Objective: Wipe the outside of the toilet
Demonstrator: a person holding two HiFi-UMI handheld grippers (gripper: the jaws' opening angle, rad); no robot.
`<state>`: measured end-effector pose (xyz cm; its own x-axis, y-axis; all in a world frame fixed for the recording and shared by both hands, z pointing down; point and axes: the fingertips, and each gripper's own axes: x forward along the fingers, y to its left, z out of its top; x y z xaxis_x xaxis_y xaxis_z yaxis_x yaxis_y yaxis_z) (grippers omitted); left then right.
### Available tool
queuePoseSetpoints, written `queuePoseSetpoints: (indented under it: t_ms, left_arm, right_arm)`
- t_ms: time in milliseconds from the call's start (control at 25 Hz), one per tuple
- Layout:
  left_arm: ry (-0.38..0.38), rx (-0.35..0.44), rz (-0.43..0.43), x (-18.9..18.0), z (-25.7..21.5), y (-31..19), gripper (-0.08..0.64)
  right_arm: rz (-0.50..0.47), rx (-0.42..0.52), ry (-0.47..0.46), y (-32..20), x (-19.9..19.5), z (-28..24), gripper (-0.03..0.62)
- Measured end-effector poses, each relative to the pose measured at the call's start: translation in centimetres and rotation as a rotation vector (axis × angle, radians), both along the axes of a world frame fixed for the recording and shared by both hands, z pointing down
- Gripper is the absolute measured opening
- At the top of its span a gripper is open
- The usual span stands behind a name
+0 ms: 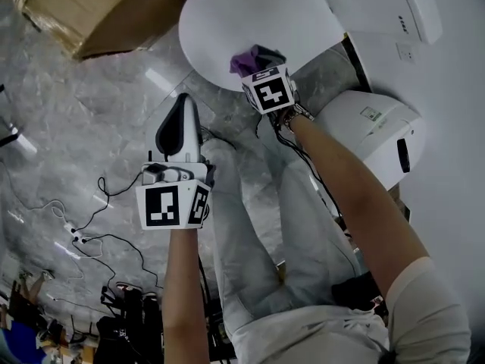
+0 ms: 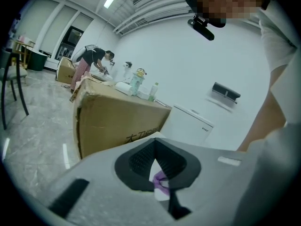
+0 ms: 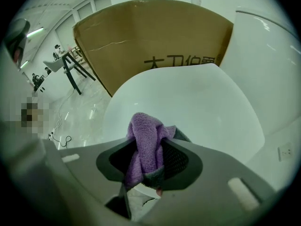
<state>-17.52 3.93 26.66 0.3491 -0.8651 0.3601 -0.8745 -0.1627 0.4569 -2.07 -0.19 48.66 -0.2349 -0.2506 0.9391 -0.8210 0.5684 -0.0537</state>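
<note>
Over the toilet lid (image 1: pixel 250 21), right hand-held gripper (image 3: pixel 150 160) pinches cloth (image 3: pixel 146 135)

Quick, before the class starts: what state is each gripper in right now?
Left gripper: closed, holding nothing.
Right gripper: closed on the purple cloth.

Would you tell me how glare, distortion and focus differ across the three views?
Head view: sharp, with streaks of lamp glare on the glossy floor and the toilet lid nearly washed out. Left gripper view: fisheye bends the cardboard box, corners dark. Right gripper view: same bending, purple cloth crisp.
</note>
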Motion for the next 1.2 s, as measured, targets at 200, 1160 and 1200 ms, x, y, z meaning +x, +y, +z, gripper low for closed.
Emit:
queuePoseSetpoints:
  t_ms: [200, 1160, 1200]
  left_arm:
    - [0.006, -0.005, -0.022, -1.4, 0.2, 1.6, 0.006]
    - [0.041, 0.021, 0.067, 22.2, -3.1, -8.3, 0.006]
    - [0.044, 0.023, 0.076, 23.4, -3.1, -8.8, 0.006]
  right_arm:
    - [-0.053, -0.026, -0.012, 1.9, -2.7, 0.3, 0.156]
    - [-0.037, 0.024, -0.021, -8.6, 21.7, -2.8, 0.16]
    - [0.008, 0.039, 0.001, -10.0, 24.2, -2.9, 0.16]
